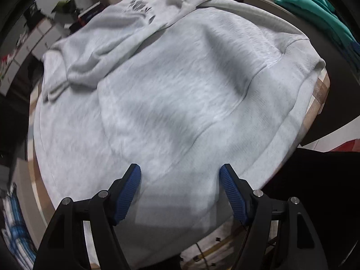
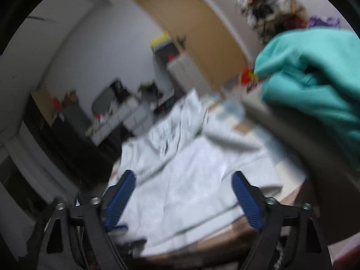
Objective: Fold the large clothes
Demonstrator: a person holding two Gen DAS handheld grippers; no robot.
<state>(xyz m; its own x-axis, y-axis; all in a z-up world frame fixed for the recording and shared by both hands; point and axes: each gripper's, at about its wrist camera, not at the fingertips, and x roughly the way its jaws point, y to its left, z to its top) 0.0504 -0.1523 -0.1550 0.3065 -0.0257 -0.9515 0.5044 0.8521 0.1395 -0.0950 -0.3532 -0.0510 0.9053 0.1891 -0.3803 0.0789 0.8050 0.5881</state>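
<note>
A large light grey sweatshirt lies spread over a table, its ribbed hem at the right and a sleeve with dark print folded across the far left part. My left gripper is open and empty just above the near edge of the sweatshirt. In the blurred right wrist view the same grey sweatshirt lies on the table ahead. My right gripper is open and empty, held above its near edge.
A teal garment lies on a grey surface at the far right; it also shows large in the right wrist view. The patterned table edge shows past the hem. Shelves, boxes and a wooden door stand behind.
</note>
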